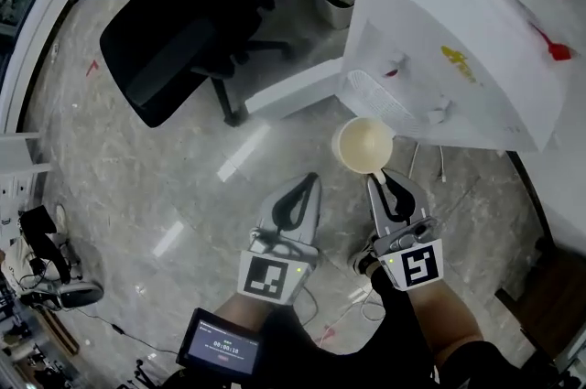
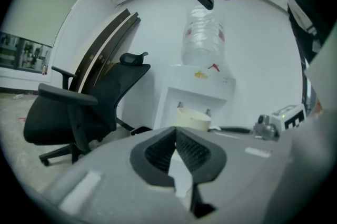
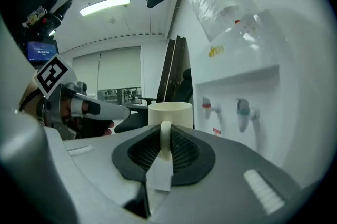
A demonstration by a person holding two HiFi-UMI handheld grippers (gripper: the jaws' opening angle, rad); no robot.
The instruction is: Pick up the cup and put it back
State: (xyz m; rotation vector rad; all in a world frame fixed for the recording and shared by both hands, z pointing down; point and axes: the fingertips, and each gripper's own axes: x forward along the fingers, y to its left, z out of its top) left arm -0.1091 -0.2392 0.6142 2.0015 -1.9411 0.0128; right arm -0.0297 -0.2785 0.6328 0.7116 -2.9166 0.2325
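Right gripper point(image 1: 380, 184) is clamping the cup point(image 1: 364, 145) by its handle, while left gripper point(image 1: 307, 186) is riding closed and empty. Advisable: holding the cup level and releasing only once seated.

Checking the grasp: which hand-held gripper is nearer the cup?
Right. The right hand-held gripper clamps the cup by its handle; the left hand-held gripper is apart, beside it, shut.
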